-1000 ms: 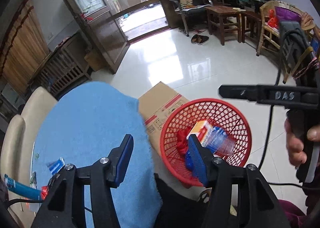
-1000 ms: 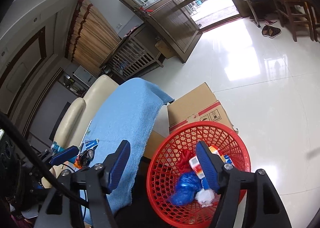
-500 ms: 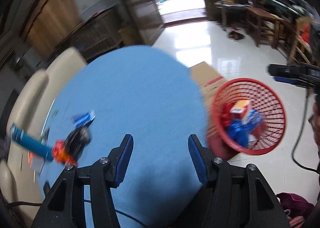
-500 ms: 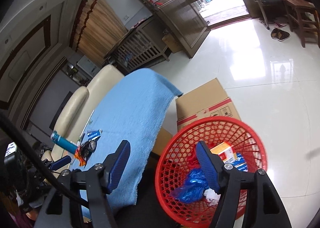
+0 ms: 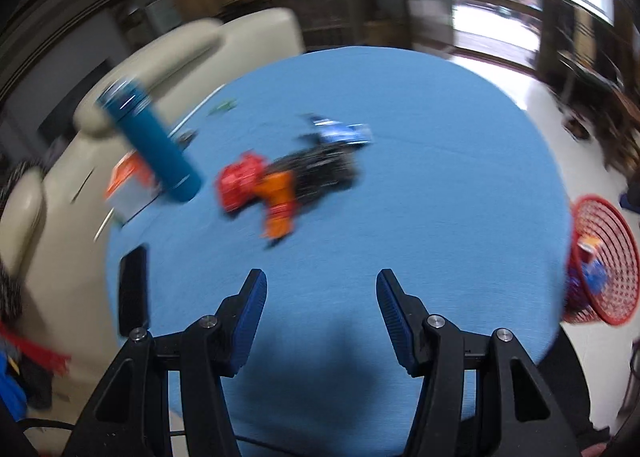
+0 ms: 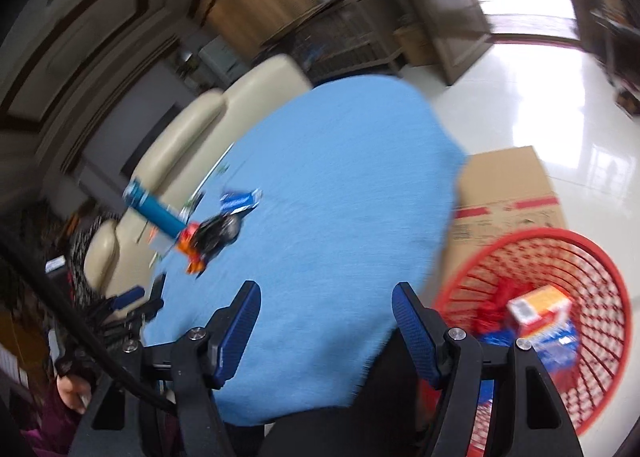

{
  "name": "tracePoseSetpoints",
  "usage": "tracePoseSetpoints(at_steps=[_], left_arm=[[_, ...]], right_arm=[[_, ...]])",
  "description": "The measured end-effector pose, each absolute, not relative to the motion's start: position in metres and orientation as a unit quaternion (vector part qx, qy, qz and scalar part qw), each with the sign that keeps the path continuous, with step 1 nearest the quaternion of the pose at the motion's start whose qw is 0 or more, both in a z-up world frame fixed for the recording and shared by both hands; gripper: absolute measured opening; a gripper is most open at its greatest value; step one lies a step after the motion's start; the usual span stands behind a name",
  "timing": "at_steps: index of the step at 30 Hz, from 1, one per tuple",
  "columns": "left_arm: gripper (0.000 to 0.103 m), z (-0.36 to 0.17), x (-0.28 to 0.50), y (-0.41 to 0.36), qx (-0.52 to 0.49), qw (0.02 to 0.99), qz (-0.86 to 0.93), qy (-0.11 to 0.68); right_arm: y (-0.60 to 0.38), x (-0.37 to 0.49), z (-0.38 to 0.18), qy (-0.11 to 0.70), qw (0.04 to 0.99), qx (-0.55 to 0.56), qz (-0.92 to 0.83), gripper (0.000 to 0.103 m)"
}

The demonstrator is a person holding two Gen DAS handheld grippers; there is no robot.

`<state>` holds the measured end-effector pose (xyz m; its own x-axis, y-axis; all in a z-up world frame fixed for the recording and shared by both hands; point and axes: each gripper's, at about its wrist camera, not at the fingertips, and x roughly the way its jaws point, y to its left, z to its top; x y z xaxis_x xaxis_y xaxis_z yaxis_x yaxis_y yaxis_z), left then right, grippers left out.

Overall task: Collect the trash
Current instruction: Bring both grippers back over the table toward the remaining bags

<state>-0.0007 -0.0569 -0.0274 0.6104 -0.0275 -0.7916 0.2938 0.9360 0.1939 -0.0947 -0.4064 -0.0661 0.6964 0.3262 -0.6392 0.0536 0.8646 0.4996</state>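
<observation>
Both the left gripper point(image 5: 320, 297) and right gripper point(image 6: 326, 311) hang open and empty over the blue cloth point(image 5: 400, 197). The trash point(image 5: 296, 173), a blurred heap of red, orange, black and blue wrappers, lies on the cloth beside a teal tube point(image 5: 156, 145). The red basket point(image 6: 592, 297), holding a carton point(image 6: 538, 307), stands on the floor next to a cardboard box point(image 6: 508, 189).

Left tool point(image 5: 318, 295), right tool point(image 6: 326, 309): both agape, empty.
</observation>
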Motion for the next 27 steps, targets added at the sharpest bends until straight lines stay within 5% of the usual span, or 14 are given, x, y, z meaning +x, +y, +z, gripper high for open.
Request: tracePoseSetpoints(at_steps=[11,27], left_arm=[[0.058,-0.043,0.045,0.039,0.091,0.892,-0.028,0.442],[0.058,-0.045,0.096,0.072,0.064,0.9,-0.064,0.427]], right_arm=[[-0.297,0.017,-0.075,0.456,0.84,0.232,0.181,0.072],[-0.212,0.154,-0.127,0.528,0.761,0.336,0.168,0.072]])
